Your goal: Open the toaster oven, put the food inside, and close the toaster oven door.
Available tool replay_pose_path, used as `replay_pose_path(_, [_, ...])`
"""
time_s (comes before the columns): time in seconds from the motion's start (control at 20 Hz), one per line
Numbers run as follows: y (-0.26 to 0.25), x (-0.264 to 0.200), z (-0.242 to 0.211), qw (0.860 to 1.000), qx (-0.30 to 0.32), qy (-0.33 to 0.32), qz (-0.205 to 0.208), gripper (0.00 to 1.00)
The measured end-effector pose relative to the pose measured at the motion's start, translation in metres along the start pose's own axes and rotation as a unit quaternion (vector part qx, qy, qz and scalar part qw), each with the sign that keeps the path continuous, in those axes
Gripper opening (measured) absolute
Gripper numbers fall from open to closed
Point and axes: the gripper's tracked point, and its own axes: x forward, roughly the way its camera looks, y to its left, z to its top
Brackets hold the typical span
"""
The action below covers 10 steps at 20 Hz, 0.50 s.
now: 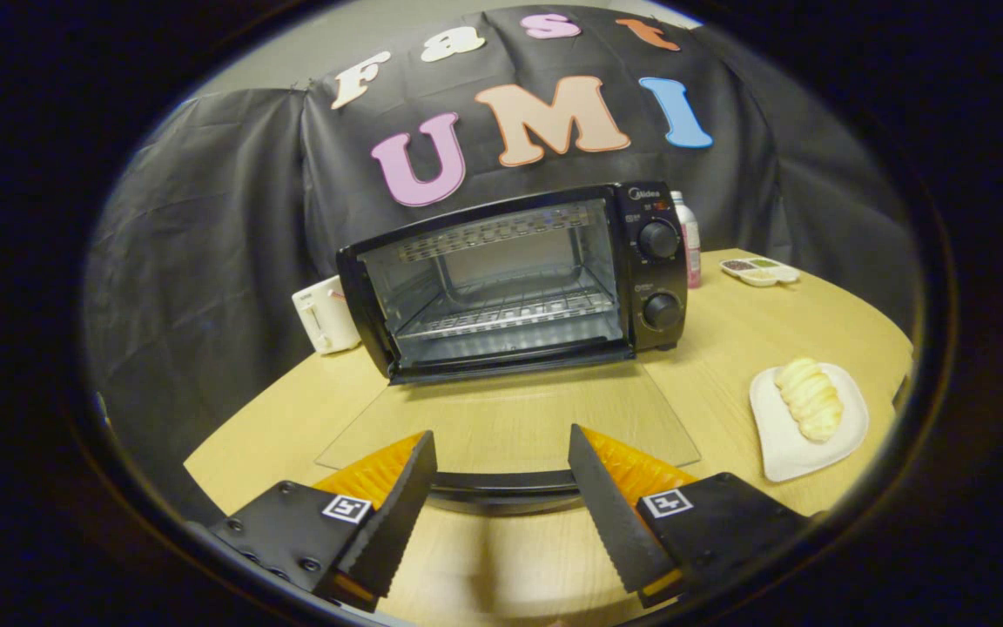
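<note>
A black toaster oven (514,283) stands toward the back of a round wooden table (728,348), in front of the booth's black cloth wall. Its glass door (510,422) is folded all the way down and lies flat on the table, reaching toward the camera. The oven's inside shows a wire rack (506,315), with two black knobs (660,239) stacked on the panel at its right side. The door's dark handle (501,483) runs across between the two fingers of the tool (497,444). The fingers are spread apart, one at each end of the handle, and grip nothing. The food, a pale ridged bread roll (809,399), lies on a white plate (784,444) on the table, to the right of the open door. A white appliance (326,315) sits just left of the oven. A bottle (689,237) stands behind its right side, and a small divided dish (759,271) lies further right.
</note>
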Motion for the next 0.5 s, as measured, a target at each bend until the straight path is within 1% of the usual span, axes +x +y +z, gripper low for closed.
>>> replay_pose_path(0.1, [0.000, -0.011, 0.013, 1.000, 0.018, -0.011, 0.022, 0.97])
replay_pose_path(0.15, [-0.007, -0.017, 0.022, 0.999, 0.024, -0.021, 0.026, 0.97])
replay_pose_path(0.2, [-0.020, -0.026, 0.030, 0.999, 0.023, -0.029, 0.021, 0.97])
replay_pose_path(0.25, [-0.037, -0.037, 0.036, 0.999, 0.018, -0.041, 0.007, 0.97])
replay_pose_path(0.35, [-0.081, -0.059, 0.048, 0.997, 0.004, -0.065, -0.040, 0.97])
replay_pose_path(0.5, [-0.143, -0.072, 0.056, 0.991, 0.000, -0.080, -0.110, 0.97])
